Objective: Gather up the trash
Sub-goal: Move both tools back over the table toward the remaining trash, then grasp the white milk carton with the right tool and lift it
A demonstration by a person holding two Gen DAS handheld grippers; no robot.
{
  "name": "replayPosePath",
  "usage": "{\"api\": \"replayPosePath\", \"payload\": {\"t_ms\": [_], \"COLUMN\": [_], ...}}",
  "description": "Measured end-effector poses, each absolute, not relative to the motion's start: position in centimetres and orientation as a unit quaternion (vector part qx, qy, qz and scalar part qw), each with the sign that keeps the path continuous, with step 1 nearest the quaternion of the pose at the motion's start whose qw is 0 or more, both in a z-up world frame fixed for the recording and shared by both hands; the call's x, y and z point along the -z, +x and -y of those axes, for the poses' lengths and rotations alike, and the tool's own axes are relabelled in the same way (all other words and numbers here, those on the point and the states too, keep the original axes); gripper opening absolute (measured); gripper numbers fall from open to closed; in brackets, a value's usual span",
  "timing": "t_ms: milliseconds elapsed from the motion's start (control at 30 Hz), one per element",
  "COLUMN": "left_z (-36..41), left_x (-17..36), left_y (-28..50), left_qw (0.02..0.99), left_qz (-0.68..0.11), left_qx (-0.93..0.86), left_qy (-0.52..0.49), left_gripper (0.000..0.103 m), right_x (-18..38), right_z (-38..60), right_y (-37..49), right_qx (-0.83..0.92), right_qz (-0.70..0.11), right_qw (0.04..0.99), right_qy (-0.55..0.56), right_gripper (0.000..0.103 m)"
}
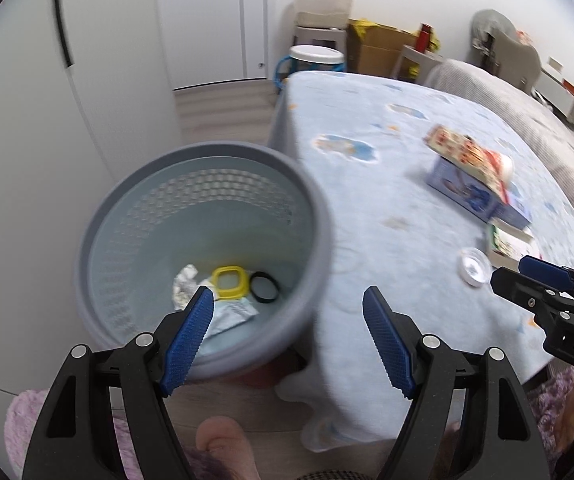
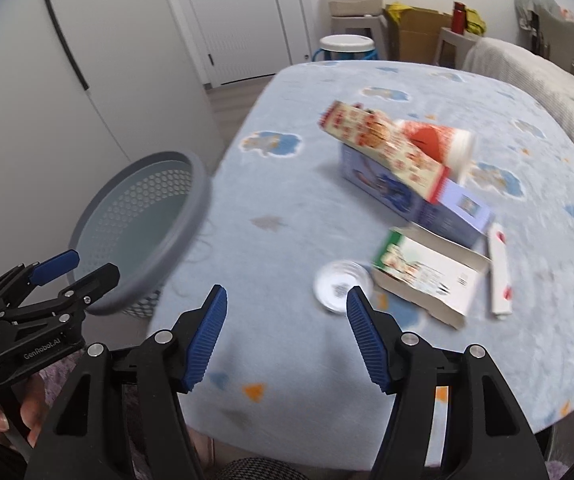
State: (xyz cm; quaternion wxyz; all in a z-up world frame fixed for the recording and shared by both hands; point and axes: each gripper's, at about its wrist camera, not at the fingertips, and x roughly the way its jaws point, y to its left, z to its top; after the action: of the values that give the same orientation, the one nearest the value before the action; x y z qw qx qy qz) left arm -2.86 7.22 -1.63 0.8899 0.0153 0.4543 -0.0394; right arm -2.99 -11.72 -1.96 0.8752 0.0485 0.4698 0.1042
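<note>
Yellow lid (image 1: 229,283) inside bin (image 1: 207,152), left wrist view only.

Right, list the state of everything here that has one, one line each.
Left tongs: open, holding nothing, over the bin's rim.
Right tongs: open, empty, above the table.
Bin: upright beside the table, partly filled with a yellow lid, a black ring and wrappers.
White carton: lying flat, flap open.
Blue box: lying on its side.
Round clear lid: lying flat on the tablecloth.
</note>
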Motion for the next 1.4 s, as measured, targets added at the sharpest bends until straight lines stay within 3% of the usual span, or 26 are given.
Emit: {"api": "replayPosePath", "payload": {"t_ms": [533, 1133, 1200, 1400], "left_z": [1.0, 2.8, 2.9, 3.4], "left_x": [2.0, 3.4, 3.5, 3.4], "left_y": [-3.3, -2.7, -2.7, -2.9], "left_qw": [0.88, 0.869, 0.869, 0.87], "left_qz": [-0.466, -0.488, -0.489, -0.486], "left_qx": [0.08, 0.062, 0.063, 0.067], "left_qy": [0.036, 0.049, 0.049, 0.052], "left_gripper": [0.074, 0.074, 0.074, 0.074], "right_x": [3.1, 5.2, 5.4, 5.3], "right_z": [19.1, 18.4, 18.3, 18.6], "right_y": [-3.5, 0.6, 0.8, 1.1], "right_qx": [-0.099, -0.117, -0.112, -0.098], "right_qz": [-0.475, -0.487, -0.487, -0.481], "right_qw": [0.875, 0.864, 0.864, 0.868], "right_qy": [0.009, -0.057, -0.066, -0.069], "right_gripper": [0.065, 0.065, 0.063, 0.034]}}
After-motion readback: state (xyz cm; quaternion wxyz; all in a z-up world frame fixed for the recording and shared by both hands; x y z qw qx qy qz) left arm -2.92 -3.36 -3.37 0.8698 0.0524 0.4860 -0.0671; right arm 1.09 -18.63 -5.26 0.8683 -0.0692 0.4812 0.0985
